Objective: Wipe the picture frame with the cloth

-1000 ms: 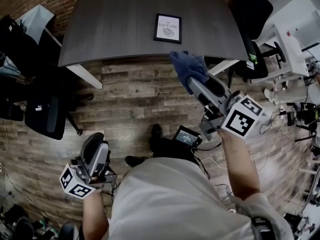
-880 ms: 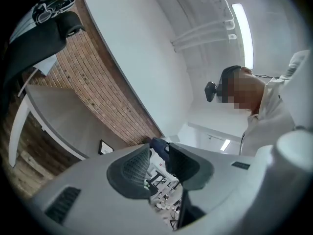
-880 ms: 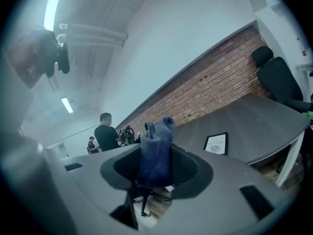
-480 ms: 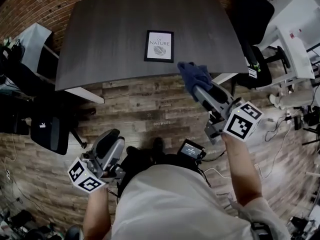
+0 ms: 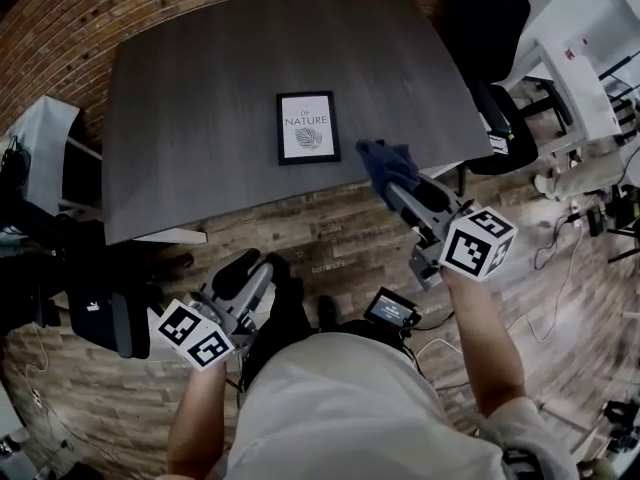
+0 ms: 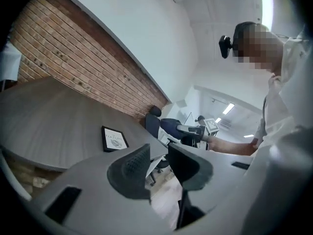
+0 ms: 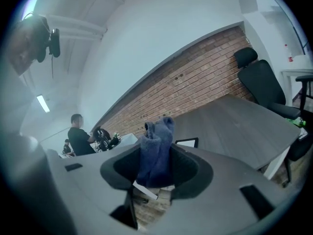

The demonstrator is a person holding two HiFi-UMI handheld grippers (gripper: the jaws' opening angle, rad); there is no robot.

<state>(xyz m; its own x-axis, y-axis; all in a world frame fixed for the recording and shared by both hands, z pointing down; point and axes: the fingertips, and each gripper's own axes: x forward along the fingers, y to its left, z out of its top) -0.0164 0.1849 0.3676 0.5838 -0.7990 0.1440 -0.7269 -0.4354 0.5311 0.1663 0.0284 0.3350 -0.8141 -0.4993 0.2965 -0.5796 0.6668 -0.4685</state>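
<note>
A black picture frame (image 5: 307, 127) with a white leaf print lies flat on the dark grey table (image 5: 190, 98), near its front edge. My right gripper (image 5: 392, 183) is shut on a bunched blue cloth (image 5: 385, 161), which hangs over the table's front edge just right of the frame. In the right gripper view the cloth (image 7: 156, 151) stands up between the jaws, and the frame (image 7: 187, 142) peeks out behind it. My left gripper (image 5: 245, 273) is low over the wooden floor, short of the table, open and empty. The left gripper view shows the frame (image 6: 114, 139) ahead to the left.
Black office chairs (image 5: 490, 28) stand at the table's right end beside a white desk (image 5: 590, 78). Another black chair (image 5: 100, 308) sits at the lower left. A brick wall (image 5: 60, 28) runs behind the table. A person (image 7: 78, 136) sits far off.
Both grippers have come forward toward the table. The cloth has moved from over the floor to the table's front edge beside the frame. The left gripper has swung up and to the right.
</note>
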